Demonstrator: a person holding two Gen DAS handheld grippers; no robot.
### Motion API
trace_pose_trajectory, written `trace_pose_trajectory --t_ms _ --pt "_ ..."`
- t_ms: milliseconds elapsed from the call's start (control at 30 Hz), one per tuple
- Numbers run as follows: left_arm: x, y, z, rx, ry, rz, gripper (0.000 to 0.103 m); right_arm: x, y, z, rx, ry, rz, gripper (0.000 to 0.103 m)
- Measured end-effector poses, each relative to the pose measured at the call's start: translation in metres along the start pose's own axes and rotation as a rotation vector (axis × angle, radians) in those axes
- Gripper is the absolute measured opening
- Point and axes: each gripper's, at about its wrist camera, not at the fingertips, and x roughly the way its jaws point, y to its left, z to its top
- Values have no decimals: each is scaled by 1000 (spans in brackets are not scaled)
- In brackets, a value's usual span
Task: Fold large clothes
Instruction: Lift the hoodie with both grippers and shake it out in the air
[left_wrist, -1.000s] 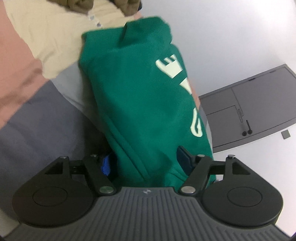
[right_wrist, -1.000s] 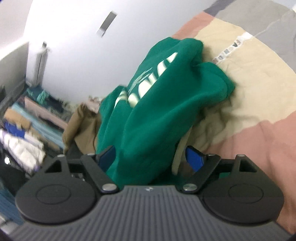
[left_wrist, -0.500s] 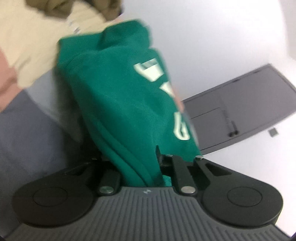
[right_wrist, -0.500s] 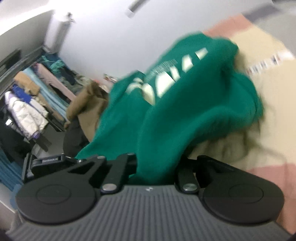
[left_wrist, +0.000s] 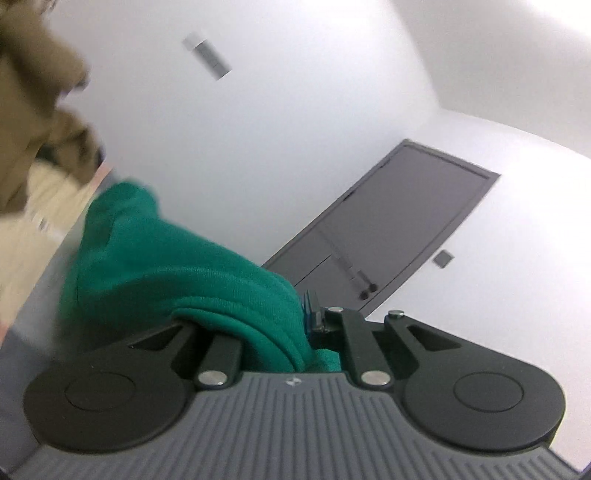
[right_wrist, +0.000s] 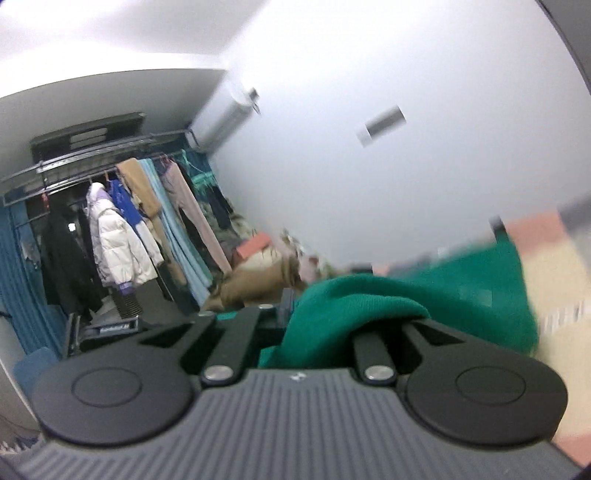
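Observation:
The green sweatshirt (left_wrist: 159, 266) hangs from my left gripper (left_wrist: 291, 314), which is shut on a thick fold of its edge; a blue pad (left_wrist: 310, 304) shows beside the cloth. In the right wrist view the same sweatshirt (right_wrist: 461, 295) drapes over my right gripper (right_wrist: 306, 306). Its jaws are closing, pinching another part of the cloth between them, and the right finger is hidden under the fabric. Both grippers point level, above the bed. The white lettering on the sweatshirt is out of sight.
A beige, pink and grey bedspread (right_wrist: 554, 277) lies below, blurred. A brown garment (left_wrist: 33, 122) sits at the left. A grey door (left_wrist: 399, 229) is in the white wall ahead. A clothes rack (right_wrist: 122, 221) with hanging coats stands at the left under an air conditioner (right_wrist: 221, 118).
Both grippers shut on the green sweatshirt and rose with it from the bed. The views swung from the bedspread up to the walls, the door and the rack.

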Motion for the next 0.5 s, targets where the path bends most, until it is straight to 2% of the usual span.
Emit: trace_pose_trajectory --t_ms 200,500 --pt "-21 -82 68 133 -74 -11 12 -14 64 89 -141 -98 16 13" --pt "-35 -233 173 394 -132 -38 13 -39 124 217 -241 -258 43 12"
